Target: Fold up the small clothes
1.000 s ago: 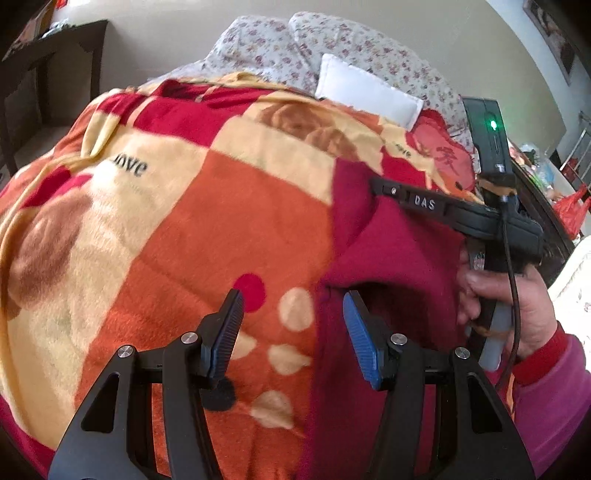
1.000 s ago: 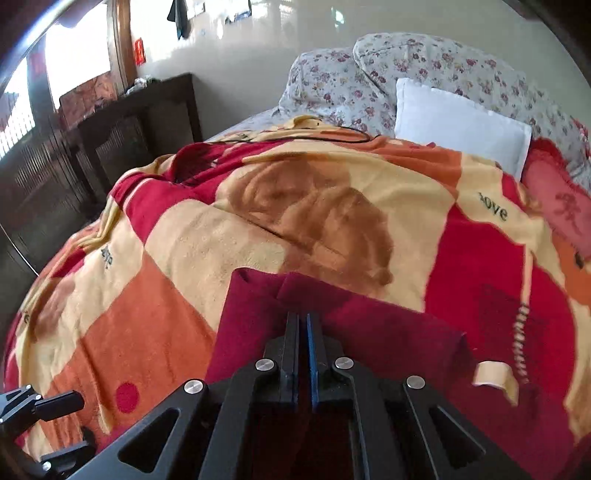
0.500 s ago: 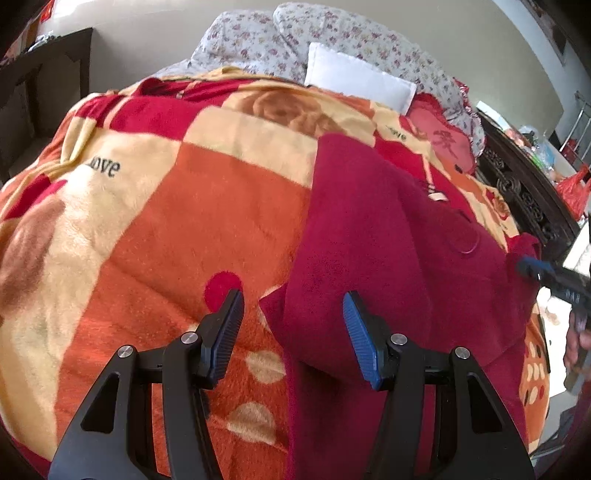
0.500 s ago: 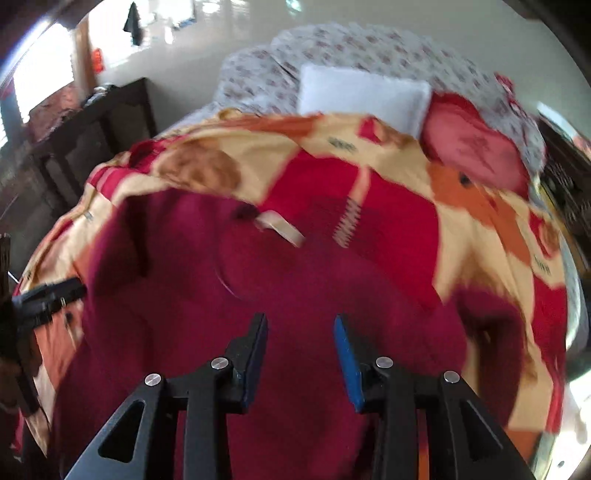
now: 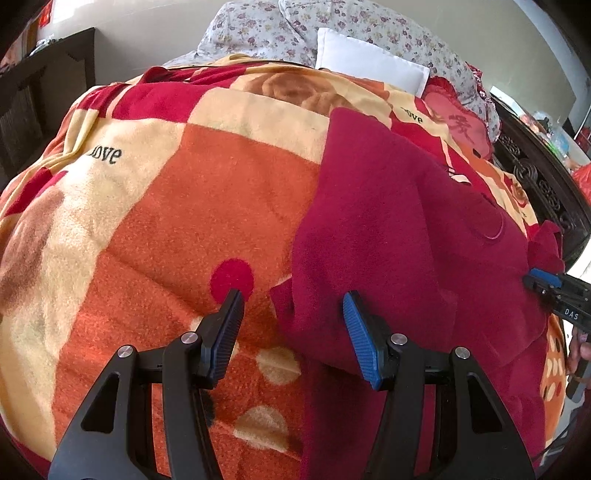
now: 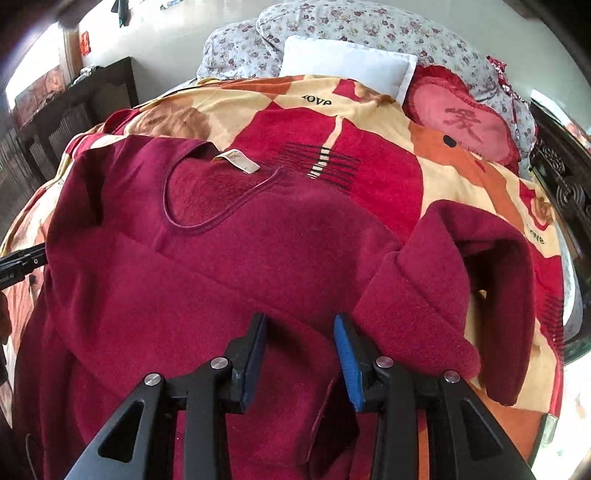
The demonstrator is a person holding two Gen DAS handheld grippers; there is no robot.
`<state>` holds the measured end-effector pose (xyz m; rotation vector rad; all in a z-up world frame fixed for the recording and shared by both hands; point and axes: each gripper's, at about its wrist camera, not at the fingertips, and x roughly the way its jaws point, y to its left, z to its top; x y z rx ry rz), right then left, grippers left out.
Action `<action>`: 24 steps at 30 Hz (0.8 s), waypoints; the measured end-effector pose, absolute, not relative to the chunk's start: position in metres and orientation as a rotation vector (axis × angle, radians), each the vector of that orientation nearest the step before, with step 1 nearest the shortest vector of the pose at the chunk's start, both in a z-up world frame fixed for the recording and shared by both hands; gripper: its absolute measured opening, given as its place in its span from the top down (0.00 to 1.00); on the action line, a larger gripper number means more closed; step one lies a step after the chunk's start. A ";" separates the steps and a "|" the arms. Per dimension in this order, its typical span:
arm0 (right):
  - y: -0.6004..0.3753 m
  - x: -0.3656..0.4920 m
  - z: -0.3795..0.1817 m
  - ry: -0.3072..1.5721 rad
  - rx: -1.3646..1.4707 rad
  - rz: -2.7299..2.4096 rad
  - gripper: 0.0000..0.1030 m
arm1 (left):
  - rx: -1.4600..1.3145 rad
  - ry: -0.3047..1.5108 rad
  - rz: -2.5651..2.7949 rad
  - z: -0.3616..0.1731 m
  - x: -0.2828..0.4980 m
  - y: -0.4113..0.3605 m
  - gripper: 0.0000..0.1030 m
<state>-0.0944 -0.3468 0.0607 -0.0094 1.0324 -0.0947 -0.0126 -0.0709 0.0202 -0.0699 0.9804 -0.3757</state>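
An orange, red and cream fleece blanket [image 5: 192, 206] printed "love" covered the bed. At the far end lay a white pillow [image 6: 347, 64], floral pillows [image 6: 369, 26] and, rightward, a heart-shaped red cushion [image 6: 461, 122].

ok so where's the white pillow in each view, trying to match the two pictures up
Left wrist view: the white pillow lies at the top, right of centre, at the head of the bed against the floral bedding.
Right wrist view: the white pillow sits top centre, just left of the red heart cushion.
Shared landmark: the maroon top spread on the orange blanket.
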 end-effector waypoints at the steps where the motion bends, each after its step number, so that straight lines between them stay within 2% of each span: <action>1: -0.346 -0.095 0.059 1.041 -0.012 -0.092 0.65 | -0.070 0.982 -0.376 0.020 -0.013 -0.072 0.46; 2: -0.343 -0.096 0.060 1.038 -0.017 -0.092 0.71 | -0.071 0.983 -0.375 0.019 -0.012 -0.072 0.46; 3: -0.342 -0.097 0.061 1.034 -0.023 -0.094 0.91 | -0.073 0.984 -0.372 0.018 -0.012 -0.071 0.46; 4: -0.340 -0.097 0.064 1.025 -0.038 -0.106 0.96 | -0.074 0.985 -0.372 0.018 -0.012 -0.071 0.46; 12: -0.341 -0.102 0.113 0.858 -0.152 -0.277 0.96 | -0.099 0.961 -0.371 0.025 -0.014 -0.073 0.46; 15: -0.354 -0.093 0.095 0.937 -0.096 -0.306 0.96 | -0.071 0.977 -0.366 0.021 -0.014 -0.079 0.46; 18: -0.357 -0.091 0.084 0.939 -0.096 -0.338 0.96 | -0.089 0.954 -0.368 0.028 -0.015 -0.077 0.46; 19: -0.359 -0.094 0.087 0.930 -0.083 -0.334 0.96 | -0.090 0.941 -0.370 0.031 -0.016 -0.077 0.46; 21: -0.362 -0.100 0.100 0.879 -0.032 -0.333 0.83 | -0.079 0.905 -0.387 0.042 -0.013 -0.079 0.46; 22: -0.363 -0.104 0.106 0.852 -0.013 -0.340 0.67 | -0.070 0.895 -0.396 0.046 -0.010 -0.082 0.46; 23: -0.363 -0.111 0.115 0.806 0.030 -0.330 0.60 | -0.064 0.889 -0.404 0.048 -0.007 -0.085 0.46; 24: -0.362 -0.116 0.119 0.783 0.063 -0.306 0.60 | -0.059 0.884 -0.411 0.051 -0.002 -0.089 0.46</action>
